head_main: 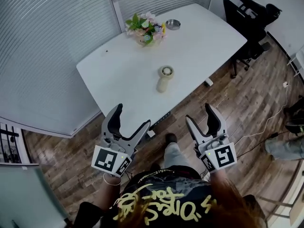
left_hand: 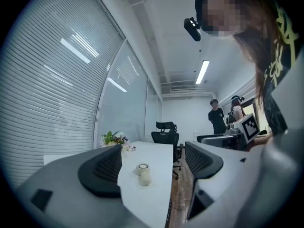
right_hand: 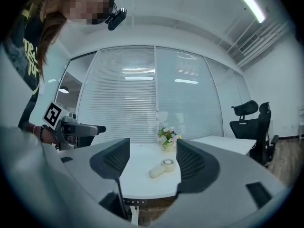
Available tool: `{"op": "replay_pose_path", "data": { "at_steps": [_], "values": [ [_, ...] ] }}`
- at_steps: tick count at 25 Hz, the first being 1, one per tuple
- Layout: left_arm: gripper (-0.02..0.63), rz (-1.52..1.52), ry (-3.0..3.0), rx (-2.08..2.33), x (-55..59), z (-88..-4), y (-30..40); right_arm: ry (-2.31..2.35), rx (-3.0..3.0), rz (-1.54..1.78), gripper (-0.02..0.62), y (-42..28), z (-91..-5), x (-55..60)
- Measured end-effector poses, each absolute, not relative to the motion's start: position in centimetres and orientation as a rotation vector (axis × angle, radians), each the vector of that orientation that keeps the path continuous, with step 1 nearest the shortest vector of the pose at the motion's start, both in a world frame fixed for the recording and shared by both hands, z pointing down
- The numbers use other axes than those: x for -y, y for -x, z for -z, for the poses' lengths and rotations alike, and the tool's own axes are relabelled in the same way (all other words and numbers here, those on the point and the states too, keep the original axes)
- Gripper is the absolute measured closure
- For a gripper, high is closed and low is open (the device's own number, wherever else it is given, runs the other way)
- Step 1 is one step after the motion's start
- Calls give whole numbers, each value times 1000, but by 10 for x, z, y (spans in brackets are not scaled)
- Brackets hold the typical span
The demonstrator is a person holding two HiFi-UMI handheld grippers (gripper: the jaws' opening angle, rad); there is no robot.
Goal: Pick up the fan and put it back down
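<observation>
in the head view the fan (head_main: pixel 165 78) lies mid-tabletop (head_main: pixel 204 42), well apart from the left claw (head_main: pixel 132 116) and right claw (head_main: pixel 199 113). left gripper view: jaws apart, empty. right gripper view: the same. this looks like the approach; next, reach the fan.

This is an office meeting room: a long white desk (head_main: pixel 204 42) stands on wood-plank flooring (head_main: pixel 237 103), closed in by glass partition walls (head_main: pixel 42 42) with horizontal blinds. Black high-backed office chairs (head_main: pixel 249 13) stand beside the desk, and a strip light (left_hand: pixel 202 71) runs along the white ceiling.
</observation>
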State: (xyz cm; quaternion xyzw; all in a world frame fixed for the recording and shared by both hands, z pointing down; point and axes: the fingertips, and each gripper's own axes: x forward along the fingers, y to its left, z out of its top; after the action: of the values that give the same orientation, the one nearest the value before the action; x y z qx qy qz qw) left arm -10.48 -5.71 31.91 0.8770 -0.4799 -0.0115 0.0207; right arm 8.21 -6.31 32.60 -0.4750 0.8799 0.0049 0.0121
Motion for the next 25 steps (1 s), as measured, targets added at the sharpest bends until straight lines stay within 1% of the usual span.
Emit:
{"op": "replay_pose_path", "data": {
  "at_steps": [11,19,25],
  "values": [
    [195,29,-2658,1600,154,-313,83,1343,-2834,10,307,-92,-324,175],
    [195,33,-2569,1762,203,-306,90,1196,-2919,5,307,-94,-326,238],
    [195,15,-2509,1813,210,-311,102,1153,-2946,23,307,-86,-335,259]
  ]
}}
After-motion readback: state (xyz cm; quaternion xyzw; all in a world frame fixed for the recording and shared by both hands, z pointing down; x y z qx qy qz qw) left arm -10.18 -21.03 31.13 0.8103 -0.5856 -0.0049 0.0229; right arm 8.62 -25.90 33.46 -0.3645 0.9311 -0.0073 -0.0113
